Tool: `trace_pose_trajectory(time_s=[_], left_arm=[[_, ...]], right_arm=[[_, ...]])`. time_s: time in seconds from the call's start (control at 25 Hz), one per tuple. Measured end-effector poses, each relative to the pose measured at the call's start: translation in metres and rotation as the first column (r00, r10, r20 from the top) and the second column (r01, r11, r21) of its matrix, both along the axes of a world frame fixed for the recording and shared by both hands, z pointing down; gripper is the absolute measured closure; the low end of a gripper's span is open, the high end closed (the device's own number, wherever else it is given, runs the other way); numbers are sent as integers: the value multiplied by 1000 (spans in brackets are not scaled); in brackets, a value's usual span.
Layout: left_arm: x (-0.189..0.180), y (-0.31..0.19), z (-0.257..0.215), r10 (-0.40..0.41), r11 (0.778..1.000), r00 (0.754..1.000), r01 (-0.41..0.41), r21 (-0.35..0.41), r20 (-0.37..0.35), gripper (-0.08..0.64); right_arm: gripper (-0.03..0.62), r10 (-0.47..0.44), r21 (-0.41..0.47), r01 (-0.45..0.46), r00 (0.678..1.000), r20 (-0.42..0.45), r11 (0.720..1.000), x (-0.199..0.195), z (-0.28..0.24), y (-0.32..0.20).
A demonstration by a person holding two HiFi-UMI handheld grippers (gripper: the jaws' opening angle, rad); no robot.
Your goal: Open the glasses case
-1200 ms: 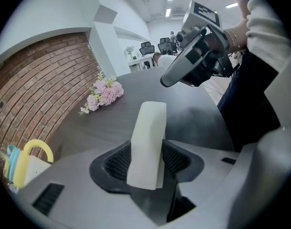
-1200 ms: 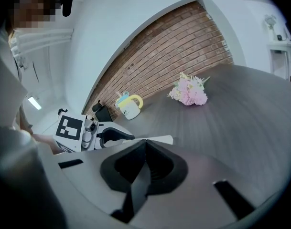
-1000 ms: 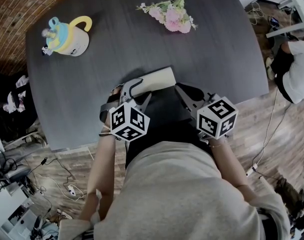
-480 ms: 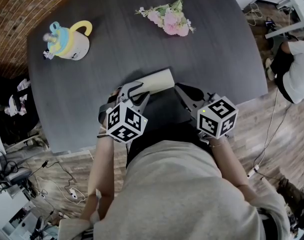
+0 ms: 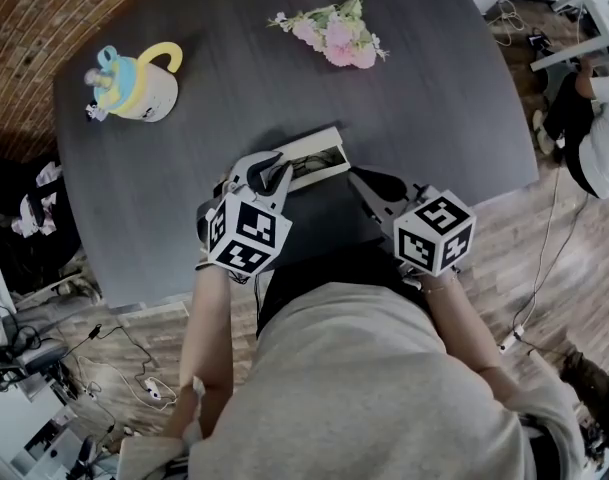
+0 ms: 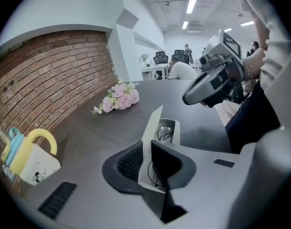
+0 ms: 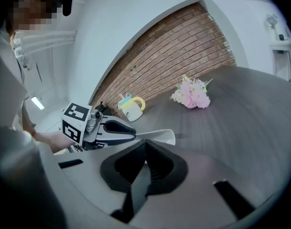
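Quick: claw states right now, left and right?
Left claw: closing on the glasses case lid, gripped between its jaws.
Right claw: closed; whether it pinches anything cannot be told.

The glasses case [image 5: 314,158], flat and shut a second ago, is now open: its lid [image 6: 152,125] stands raised off the base, and inside the base lies what looks like a pair of glasses [image 6: 165,130]. The left gripper [image 6: 147,162] is now higher above the base and rolled over, its jaws closing on the lid's edge.
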State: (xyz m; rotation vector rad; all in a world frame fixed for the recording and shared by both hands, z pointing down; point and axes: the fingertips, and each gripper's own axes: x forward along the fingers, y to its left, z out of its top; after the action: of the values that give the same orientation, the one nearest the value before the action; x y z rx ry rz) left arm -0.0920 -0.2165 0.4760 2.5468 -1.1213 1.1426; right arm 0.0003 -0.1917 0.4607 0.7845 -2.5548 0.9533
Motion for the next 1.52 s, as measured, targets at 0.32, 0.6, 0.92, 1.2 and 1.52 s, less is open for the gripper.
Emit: trace_pose_trajectory(time_s=[0.32, 0.6, 0.92, 1.2, 1.52], left_arm=[[-12, -26, 2, -155, 987, 988, 155, 39, -3, 497], [-19, -39, 6, -160, 986, 987, 160, 42, -21, 497], [-26, -57, 10, -227, 973, 972, 229, 20, -59, 497], [-27, -61, 13, -243, 969, 968, 245, 16, -70, 495], [-28, -57, 8, -294, 956, 949, 293, -19, -113, 448]], right_arm=[[586, 7, 17, -6, 1000, -12, 1000, 2, 0, -3], [586, 4, 28, -4, 1000, -7, 1000, -1, -4, -4], [586, -5, 12, 5, 1000, -17, 1000, -2, 4, 0], [586, -16, 9, 17, 1000, -18, 1000, -7, 7, -1], [586, -29, 15, 29, 999, -21, 999, -10, 5, -5]])
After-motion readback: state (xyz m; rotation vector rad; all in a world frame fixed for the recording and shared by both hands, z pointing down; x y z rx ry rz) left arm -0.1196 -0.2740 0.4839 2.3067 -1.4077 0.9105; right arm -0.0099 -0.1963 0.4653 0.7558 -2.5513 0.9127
